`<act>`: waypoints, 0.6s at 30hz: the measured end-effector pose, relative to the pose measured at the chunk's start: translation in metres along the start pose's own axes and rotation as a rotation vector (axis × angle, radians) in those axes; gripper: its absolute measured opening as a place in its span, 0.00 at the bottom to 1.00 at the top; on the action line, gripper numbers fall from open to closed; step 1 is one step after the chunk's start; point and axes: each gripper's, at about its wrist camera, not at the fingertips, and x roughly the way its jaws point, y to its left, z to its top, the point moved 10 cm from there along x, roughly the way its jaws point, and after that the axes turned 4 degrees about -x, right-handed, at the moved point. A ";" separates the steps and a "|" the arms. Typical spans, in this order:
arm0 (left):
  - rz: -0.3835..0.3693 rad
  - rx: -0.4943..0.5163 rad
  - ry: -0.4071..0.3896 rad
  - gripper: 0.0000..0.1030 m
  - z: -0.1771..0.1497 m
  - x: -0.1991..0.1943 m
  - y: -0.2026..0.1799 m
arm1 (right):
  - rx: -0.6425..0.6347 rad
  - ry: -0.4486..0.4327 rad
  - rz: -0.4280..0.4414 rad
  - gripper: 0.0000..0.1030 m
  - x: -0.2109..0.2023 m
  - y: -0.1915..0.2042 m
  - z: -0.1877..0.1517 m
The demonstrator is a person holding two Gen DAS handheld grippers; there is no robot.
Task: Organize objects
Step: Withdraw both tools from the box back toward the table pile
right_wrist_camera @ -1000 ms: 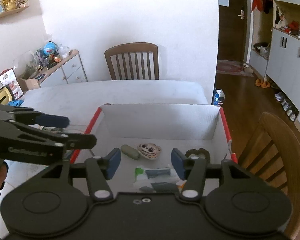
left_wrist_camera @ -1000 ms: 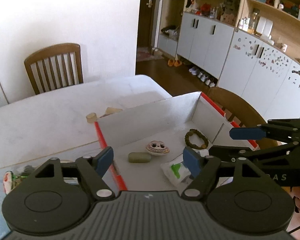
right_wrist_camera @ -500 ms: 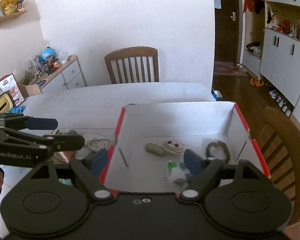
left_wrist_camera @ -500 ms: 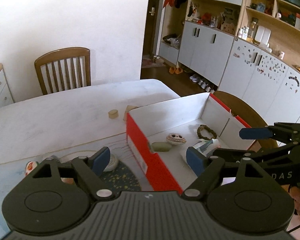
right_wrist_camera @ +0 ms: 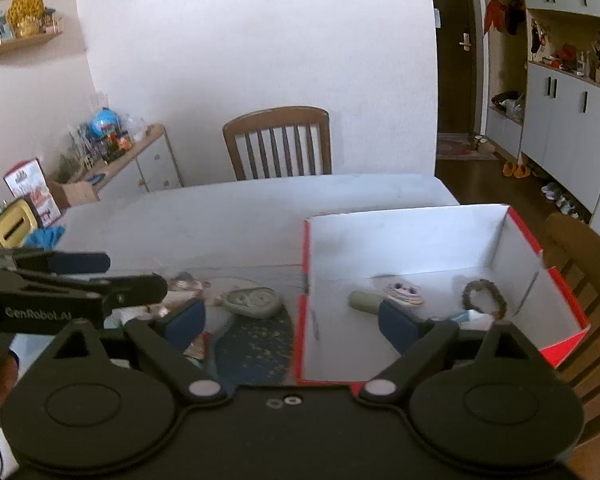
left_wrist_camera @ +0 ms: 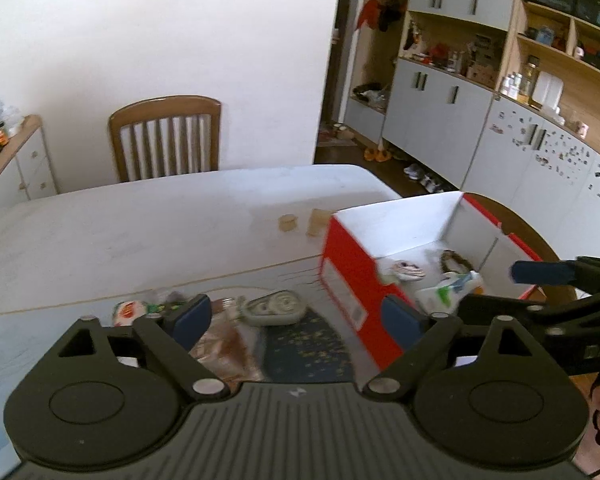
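Both claws gape wide and carry nothing: the left claw (left_wrist_camera: 292, 316) hangs over the loose clutter, likely choosing a next pick such as the grey case (right_wrist_camera: 253, 301) on the table (right_wrist_camera: 228, 216), while the right claw (right_wrist_camera: 292, 320) straddles the wall of the red box (right_wrist_camera: 540, 240) already holding a bead bracelet (right_wrist_camera: 483, 298).

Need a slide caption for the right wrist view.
Open right gripper above red box holding bracelet and shell.

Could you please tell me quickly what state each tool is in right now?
Left tool: open, holding nothing.
Right tool: open, holding nothing.
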 end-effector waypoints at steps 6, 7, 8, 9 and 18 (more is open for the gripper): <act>0.017 -0.038 0.007 0.91 -0.005 -0.003 0.034 | -0.052 -0.025 0.019 0.99 0.003 0.031 0.002; 0.025 -0.041 0.004 0.91 -0.006 -0.004 0.040 | -0.054 -0.029 0.025 0.99 0.004 0.035 0.002; 0.033 -0.041 0.000 0.93 -0.006 -0.004 0.044 | -0.056 -0.034 0.031 0.99 0.005 0.039 0.002; 0.041 -0.042 -0.005 0.97 -0.006 -0.005 0.049 | -0.059 -0.038 0.030 0.99 0.006 0.042 0.002; 0.064 -0.069 -0.023 1.00 -0.012 -0.002 0.091 | -0.096 0.003 0.014 0.99 0.023 0.059 -0.009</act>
